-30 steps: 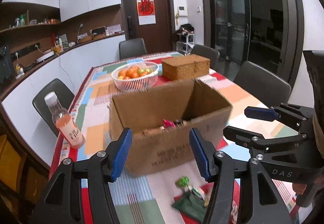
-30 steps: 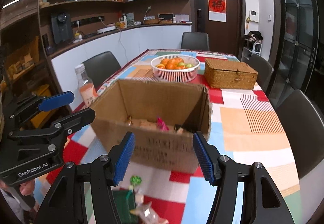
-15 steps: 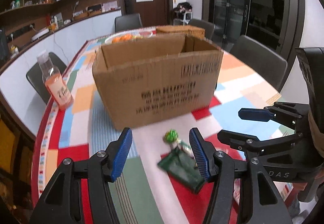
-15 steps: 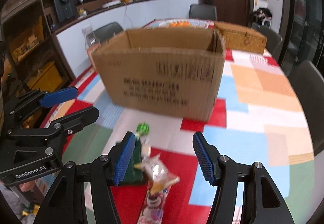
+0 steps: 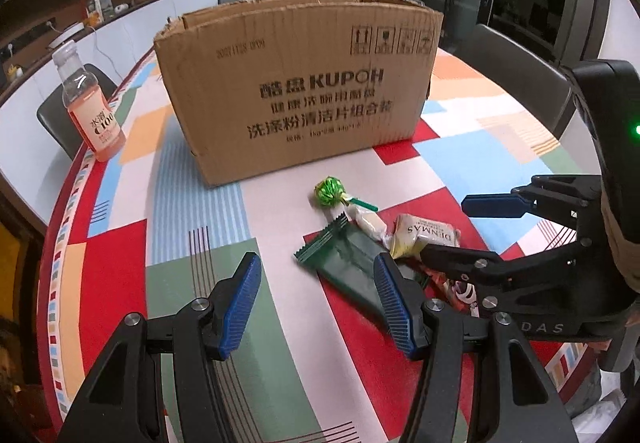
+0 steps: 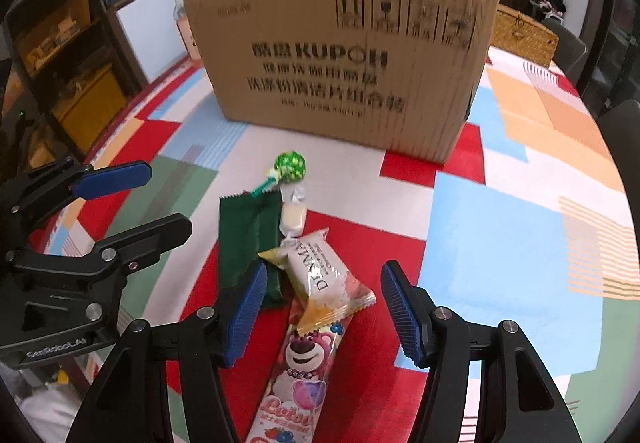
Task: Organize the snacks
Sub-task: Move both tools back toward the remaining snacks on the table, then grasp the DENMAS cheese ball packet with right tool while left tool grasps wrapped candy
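Several wrapped snacks lie in a heap on the patchwork tablecloth in front of a brown cardboard box (image 5: 296,83): a green lollipop (image 5: 329,191), a white candy (image 5: 370,221), a dark green packet (image 5: 348,263) and a pale Dinmas packet (image 5: 428,235). My left gripper (image 5: 316,295) hovers open over the cloth, its right finger above the green packet. My right gripper (image 6: 322,303) is open above the Dinmas packet (image 6: 320,275) and a pink bear packet (image 6: 300,375), gripping nothing. Each gripper shows in the other's view: right gripper (image 5: 468,231), left gripper (image 6: 148,203).
A pink drink bottle (image 5: 90,107) stands near the table's left edge. A wicker basket (image 6: 524,35) sits behind the box on the right. Dark chairs (image 5: 516,71) ring the table. The tablecloth (image 5: 192,211) spreads wide to the left of the snacks.
Both grippers have sunk and tipped downward. The box top and its contents have left sight; its printed front and the snacks before it now fill both views.
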Demonstrator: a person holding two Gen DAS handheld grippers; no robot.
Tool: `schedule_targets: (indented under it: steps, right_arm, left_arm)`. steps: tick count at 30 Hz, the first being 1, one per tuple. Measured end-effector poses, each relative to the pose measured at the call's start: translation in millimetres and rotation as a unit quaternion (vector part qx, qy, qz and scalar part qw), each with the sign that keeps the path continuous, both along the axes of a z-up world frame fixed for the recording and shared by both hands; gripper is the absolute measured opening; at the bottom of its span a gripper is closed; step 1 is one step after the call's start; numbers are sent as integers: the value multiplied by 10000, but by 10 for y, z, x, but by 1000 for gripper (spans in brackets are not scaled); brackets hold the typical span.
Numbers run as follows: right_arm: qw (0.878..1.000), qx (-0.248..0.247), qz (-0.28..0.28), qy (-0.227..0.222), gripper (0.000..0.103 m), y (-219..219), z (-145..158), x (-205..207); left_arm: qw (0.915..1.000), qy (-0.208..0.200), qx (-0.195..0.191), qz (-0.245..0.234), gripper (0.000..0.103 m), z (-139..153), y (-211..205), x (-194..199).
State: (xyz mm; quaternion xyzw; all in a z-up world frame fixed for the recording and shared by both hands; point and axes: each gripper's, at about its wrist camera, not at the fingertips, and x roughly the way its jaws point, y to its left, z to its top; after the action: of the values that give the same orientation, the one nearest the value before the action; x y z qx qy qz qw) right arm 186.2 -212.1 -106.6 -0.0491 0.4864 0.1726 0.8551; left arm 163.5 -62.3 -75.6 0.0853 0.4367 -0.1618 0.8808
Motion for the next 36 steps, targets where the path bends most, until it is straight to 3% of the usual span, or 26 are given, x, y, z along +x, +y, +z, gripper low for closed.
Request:
schedule_targets:
  steps: [9,16,26,30,36]
  right_arm:
    - [9997,122,-77,175,59,-52,-138,139]
    - [9990,298,-139,292,36,-129,-210,158]
    - [9944,599,-873,-15,33,-412,-137,39]
    - [9879,944,-1229,-87,33,-555,-88,23]
    - [9872,918,-1295,-170,33,-576,-67,24]
  left_arm:
    - [9998,120,-70,-139,57,-88,-96,103]
    - [9989,235,-184,-355,52,-154,-225,189]
    - [9963,503,-436,-536,32,-267,-434,344]
    - [9959,601,-440,-506,30,-314,-510,408]
    - [9977,514,-202,-381,29,-369,-600,476]
